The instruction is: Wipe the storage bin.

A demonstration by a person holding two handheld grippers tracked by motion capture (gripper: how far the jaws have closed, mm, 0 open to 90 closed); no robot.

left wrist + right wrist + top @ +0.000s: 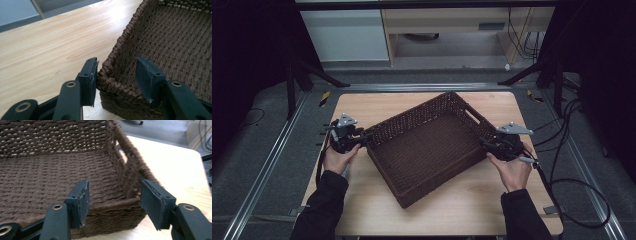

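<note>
Centre frame on the pale wooden worktop [362,105], the dark brown woven rectangular basket [424,145] has each gripper's fingers astride a corner: left gripper [116,75] touching with one pad, right gripper [113,200] gapped, unpressed.

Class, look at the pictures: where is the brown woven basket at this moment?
In the high view the brown woven basket sits skewed at the middle of the wooden table, between the left gripper at its left corner and the right gripper at its right corner.
</note>
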